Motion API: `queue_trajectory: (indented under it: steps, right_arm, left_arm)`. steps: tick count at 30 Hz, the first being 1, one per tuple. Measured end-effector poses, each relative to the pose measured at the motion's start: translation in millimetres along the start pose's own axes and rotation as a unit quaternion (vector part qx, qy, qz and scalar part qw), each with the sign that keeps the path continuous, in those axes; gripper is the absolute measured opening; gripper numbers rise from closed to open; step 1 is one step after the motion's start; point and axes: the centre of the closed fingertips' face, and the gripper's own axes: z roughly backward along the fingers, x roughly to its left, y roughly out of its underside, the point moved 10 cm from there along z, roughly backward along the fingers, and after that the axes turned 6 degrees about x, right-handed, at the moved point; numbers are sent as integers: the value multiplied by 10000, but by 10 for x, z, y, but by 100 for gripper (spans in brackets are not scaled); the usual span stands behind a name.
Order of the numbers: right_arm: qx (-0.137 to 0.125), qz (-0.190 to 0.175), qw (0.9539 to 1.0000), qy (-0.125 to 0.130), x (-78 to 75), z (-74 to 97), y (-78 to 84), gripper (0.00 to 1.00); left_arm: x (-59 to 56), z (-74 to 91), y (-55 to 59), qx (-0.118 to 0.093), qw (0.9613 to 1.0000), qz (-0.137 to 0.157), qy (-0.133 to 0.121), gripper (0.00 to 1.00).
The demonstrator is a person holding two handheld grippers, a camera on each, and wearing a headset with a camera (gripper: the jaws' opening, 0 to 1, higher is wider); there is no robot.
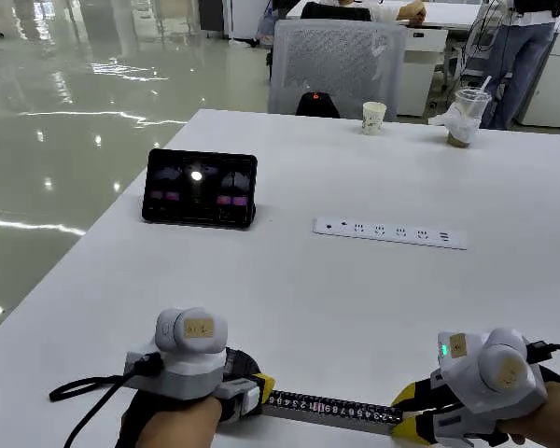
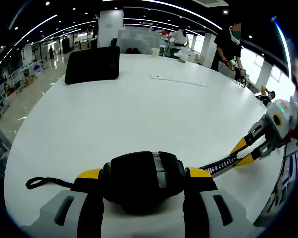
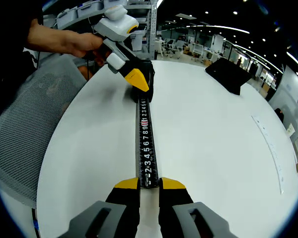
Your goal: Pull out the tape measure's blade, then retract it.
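The black tape measure case (image 2: 144, 181) lies on the white table at the near edge, and my left gripper (image 2: 144, 173) is shut on it. The case (image 1: 243, 369) peeks out beside the left gripper (image 1: 252, 390) in the head view. Its black blade (image 3: 145, 144) with white numbers runs out flat over the table to my right gripper (image 3: 149, 184), which is shut on the blade's end. In the head view the blade (image 1: 331, 408) spans the gap between the left gripper and the right gripper (image 1: 403, 413). The case (image 3: 141, 82) sits far off in the right gripper view.
A dark tablet (image 1: 200, 189) stands at mid-left of the table (image 1: 355, 299). A white power strip (image 1: 389, 232) lies at centre right. A paper cup (image 1: 374, 117) and a plastic cup (image 1: 466, 117) stand at the far edge, with a grey chair (image 1: 336, 65) behind.
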Motion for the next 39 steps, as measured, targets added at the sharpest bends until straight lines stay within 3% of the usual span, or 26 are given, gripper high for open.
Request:
queue_trajectory:
  steps: [39]
  right_arm:
    - [-141, 78, 9999, 7, -3, -184, -245, 11]
  left_arm:
    - [13, 1, 1, 2, 10000, 47, 55, 60]
